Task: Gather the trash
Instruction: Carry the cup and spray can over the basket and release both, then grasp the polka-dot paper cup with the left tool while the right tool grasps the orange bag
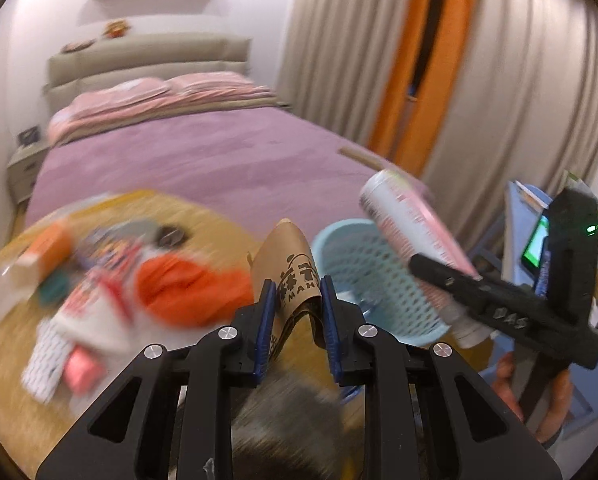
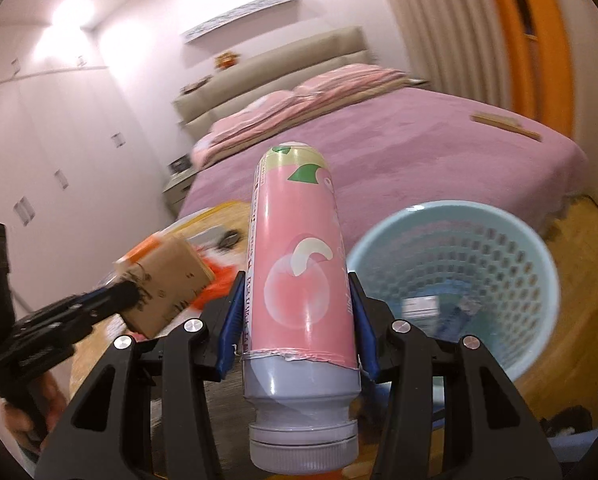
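With left tongs clamped on folded brown paper and right tongs on a pink bottle, either may overshoot the mesh wastebasket

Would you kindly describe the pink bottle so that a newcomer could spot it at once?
Start at the purple bed; in front of it is a pale blue basket. Left of the basket, the right gripper holds the pink bottle, the only pink, peach-printed cylinder, white cap nearest the camera.
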`<state>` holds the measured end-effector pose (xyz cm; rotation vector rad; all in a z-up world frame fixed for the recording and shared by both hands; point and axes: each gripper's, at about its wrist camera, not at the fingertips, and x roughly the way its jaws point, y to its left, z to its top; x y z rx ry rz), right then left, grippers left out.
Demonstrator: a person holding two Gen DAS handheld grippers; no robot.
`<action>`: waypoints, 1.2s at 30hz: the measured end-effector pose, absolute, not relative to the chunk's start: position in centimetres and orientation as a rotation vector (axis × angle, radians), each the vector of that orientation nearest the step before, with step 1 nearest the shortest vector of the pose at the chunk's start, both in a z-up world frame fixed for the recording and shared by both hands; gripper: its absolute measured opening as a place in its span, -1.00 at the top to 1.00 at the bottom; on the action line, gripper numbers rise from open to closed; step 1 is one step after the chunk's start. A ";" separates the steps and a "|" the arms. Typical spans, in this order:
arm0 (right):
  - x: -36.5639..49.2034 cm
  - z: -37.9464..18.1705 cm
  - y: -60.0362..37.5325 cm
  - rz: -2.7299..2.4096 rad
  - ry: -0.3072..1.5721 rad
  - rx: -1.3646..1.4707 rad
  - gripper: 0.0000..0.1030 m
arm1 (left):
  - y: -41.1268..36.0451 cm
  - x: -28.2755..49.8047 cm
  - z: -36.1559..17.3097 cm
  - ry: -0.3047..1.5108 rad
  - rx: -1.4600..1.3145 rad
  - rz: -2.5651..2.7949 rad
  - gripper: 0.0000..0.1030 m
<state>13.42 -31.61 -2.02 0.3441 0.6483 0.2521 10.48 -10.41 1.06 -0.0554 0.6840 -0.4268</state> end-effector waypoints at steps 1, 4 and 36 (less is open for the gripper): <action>13.9 -2.4 -32.5 0.226 0.653 0.352 0.13 | -11.3 11.0 1.0 0.684 -0.052 -0.445 0.59; 15.4 -3.9 -35.3 0.158 0.683 0.391 0.13 | -15.1 13.4 0.5 0.696 -0.041 -0.511 0.59; 19.4 -9.6 -40.8 -0.006 0.781 0.486 -0.02 | -20.7 17.6 -4.5 0.792 -0.103 -0.587 -0.25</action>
